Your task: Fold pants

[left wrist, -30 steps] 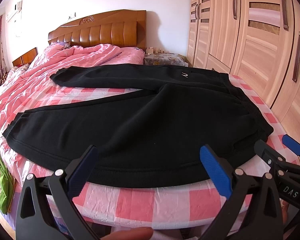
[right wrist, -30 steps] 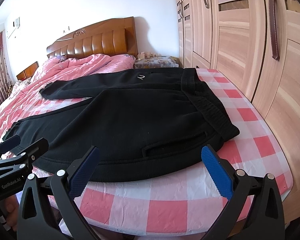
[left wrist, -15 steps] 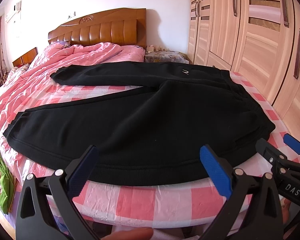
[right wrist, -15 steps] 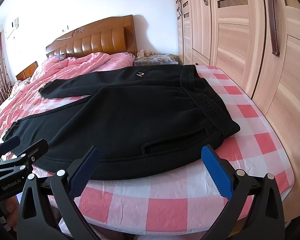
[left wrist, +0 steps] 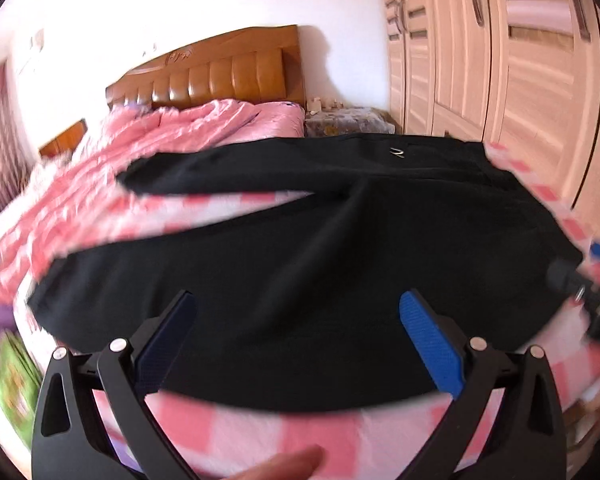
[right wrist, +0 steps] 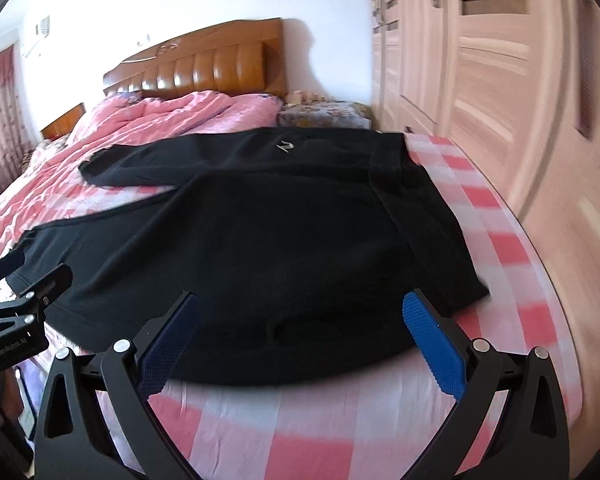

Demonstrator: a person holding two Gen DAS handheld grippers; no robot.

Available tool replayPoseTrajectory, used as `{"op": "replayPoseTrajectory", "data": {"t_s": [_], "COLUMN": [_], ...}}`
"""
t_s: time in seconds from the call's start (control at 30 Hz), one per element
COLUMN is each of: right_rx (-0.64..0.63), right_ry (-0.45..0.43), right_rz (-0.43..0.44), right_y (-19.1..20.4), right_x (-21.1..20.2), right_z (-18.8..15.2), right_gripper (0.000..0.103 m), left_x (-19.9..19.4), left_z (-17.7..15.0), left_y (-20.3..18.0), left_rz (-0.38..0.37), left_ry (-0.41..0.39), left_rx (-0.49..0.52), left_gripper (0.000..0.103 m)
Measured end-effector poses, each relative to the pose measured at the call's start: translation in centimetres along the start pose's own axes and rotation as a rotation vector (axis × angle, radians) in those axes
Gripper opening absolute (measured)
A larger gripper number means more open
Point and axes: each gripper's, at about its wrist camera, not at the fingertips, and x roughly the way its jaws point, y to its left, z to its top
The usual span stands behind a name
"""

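The black pants (left wrist: 300, 264) lie spread flat on the pink checked bedsheet (right wrist: 308, 440), legs apart, waistband (right wrist: 420, 216) toward the wardrobe (right wrist: 500, 80). The left gripper (left wrist: 296, 320) hangs over the near leg with its jaws spread wide, holding nothing. The right gripper (right wrist: 300, 320) hangs over the hip area near the waistband, jaws likewise spread and empty. A pink quilt (right wrist: 148, 120) and a wooden headboard (right wrist: 204, 64) lie beyond. A small pale logo (right wrist: 285, 146) marks the far leg; the left gripper's side reads "GenRobot.AI", blurred.
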Motion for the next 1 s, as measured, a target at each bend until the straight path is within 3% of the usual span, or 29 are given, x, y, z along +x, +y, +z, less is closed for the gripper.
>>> {"op": "replayPoseTrajectory", "data": {"t_s": [0.07,0.13,0.23,0.3,0.43,0.47,0.5,0.6,0.7,0.83,0.9,0.97,1.0], "right_rx": [0.014,0.003,-0.083,-0.123,-0.248,-0.28,-0.299,-0.353,-0.362,-0.37,-0.413,-0.436,-0.437], "right_ry": [0.028,0.067,0.15,0.175,0.19,0.211,0.222,0.284,0.339,0.426,0.421,0.412,0.411], "right_rz": [0.06,0.075,0.123,0.13,0.203,0.204,0.197,0.205,0.236,0.31,0.341,0.366,0.397], "right_y": [-1.4,-2.6,-3.6,-4.1,-4.3,-4.4,-4.5,-4.8,-4.9,-4.9,-4.4,-4.0,-3.9], "right_x": [2.2,5.1,10.6,13.8,20.5,22.8,24.2,30.3,34.1,37.7,37.6,37.3,37.1], "right_z": [3.0,6.0,10.6,13.5,20.0,21.5,22.2,24.9,25.8,26.1,25.8,25.7,25.7], "right_gripper": [0.099,0.099,0.099,0.099,0.099,0.099,0.099,0.099,0.099,0.098,0.094,0.081,0.063], "left_x": [2.5,5.6,9.2,12.1,16.6,18.2,21.0,27.3,32.6,37.5,39.2,40.3,41.2], "left_z": [1.8,3.5,6.1,8.7,13.5,14.5,16.1,19.5,21.8,24.2,25.8,26.3,26.7], "left_y": [0.6,1.4,3.0,4.1,6.1,6.4,6.0,5.7,6.8,8.3,8.7,8.7,8.9], "left_rz": [-0.01,-0.078,-0.1,-0.173,-0.2,-0.212,-0.235,-0.291,-0.381,-0.399,-0.4,-0.408,-0.413], "left_ry": [0.066,0.162,0.209,0.243,0.164,0.2,0.295,0.467,0.573,0.647,0.644,0.655,0.672], "left_rx": [0.058,0.095,0.074,0.054,-0.098,-0.119,-0.116,-0.131,-0.298,-0.464,-0.474,-0.501,-0.538], "left_gripper": [0.102,0.102,0.102,0.102,0.102,0.102,0.102,0.102,0.102,0.101,0.101,0.101,0.101]}}
